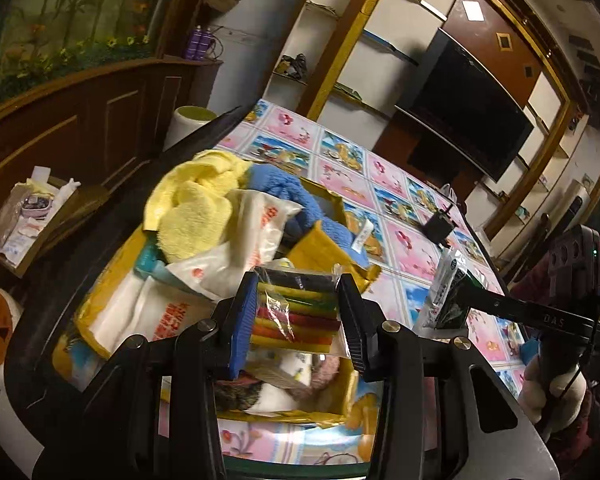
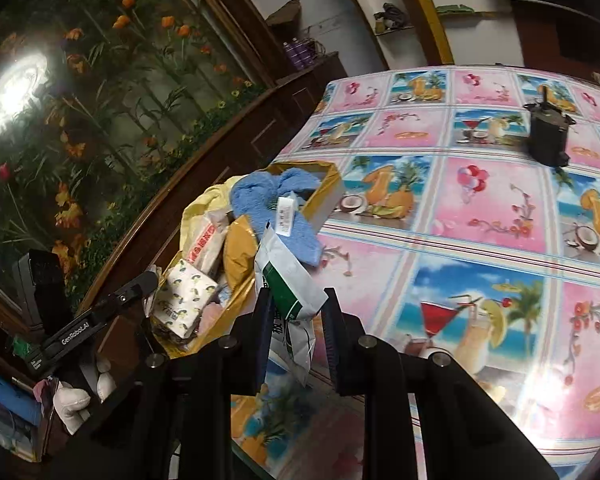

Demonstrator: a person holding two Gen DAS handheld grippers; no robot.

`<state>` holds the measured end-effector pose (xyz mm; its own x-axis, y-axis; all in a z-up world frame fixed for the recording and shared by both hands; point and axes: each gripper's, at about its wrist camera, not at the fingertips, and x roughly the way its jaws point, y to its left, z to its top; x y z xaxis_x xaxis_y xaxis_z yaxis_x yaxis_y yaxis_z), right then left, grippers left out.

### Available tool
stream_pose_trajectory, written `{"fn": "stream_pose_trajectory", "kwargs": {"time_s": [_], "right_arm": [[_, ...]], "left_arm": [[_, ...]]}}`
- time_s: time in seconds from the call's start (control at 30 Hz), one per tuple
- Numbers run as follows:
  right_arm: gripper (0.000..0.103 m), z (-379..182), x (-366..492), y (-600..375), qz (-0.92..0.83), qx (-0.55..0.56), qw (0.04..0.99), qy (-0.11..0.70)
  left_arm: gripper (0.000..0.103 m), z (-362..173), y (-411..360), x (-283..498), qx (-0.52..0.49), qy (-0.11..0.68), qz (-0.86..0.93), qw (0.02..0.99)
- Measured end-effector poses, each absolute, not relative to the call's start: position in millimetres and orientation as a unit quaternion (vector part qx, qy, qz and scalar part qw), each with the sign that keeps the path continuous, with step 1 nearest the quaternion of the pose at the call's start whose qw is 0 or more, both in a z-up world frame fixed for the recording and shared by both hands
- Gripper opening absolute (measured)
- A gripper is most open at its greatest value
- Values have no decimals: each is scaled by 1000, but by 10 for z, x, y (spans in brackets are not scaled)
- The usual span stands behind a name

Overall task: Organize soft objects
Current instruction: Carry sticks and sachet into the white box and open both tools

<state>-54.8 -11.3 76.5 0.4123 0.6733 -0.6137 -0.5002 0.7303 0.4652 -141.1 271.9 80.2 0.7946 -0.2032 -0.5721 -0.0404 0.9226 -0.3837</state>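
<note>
Our left gripper (image 1: 300, 312) pinches a clear-wrapped pack of striped cloths (image 1: 298, 310), dark on top, then yellow, green and red, its pads pressed on both ends of the pack above the yellow box (image 1: 332, 248). Our right gripper (image 2: 296, 320) has its fingers closed on a white and green pouch (image 2: 290, 284), which hangs crumpled between them just beside the box's near edge, over the patterned tablecloth (image 2: 480, 208). Below and behind the pack, the box is heaped with soft things: a yellow towel (image 1: 192, 204) on top, a blue towel (image 2: 276, 200) draped over the rim with its label showing, white packets with red print (image 1: 260, 232), and a lemon-printed tissue pack (image 2: 184, 300). Farther out on the table stands a small black device (image 2: 548, 136).
</note>
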Motion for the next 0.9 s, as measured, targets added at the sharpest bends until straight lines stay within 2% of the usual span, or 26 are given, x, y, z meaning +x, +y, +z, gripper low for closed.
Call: {"fn": "stream_pose_trajectory", "kwargs": {"time_s": [0.3, 0.5, 0.63, 0.8, 0.9], "right_arm": [[22, 751, -557, 616, 422, 98, 789, 436], [23, 803, -491, 931, 428, 81, 791, 430], [22, 832, -402, 1059, 425, 76, 794, 428], [23, 805, -249, 1283, 411, 50, 802, 430], [23, 756, -164, 1405, 403, 37, 805, 433]], "left_arm": [[40, 609, 3220, -1383, -239, 322, 1, 916], [40, 491, 3368, -1264, -248, 332, 29, 910], [52, 452, 3378, -1258, -245, 338, 39, 908], [55, 511, 3400, -1326, -252, 328, 30, 910], [60, 561, 3363, -1348, -239, 324, 33, 915]]}}
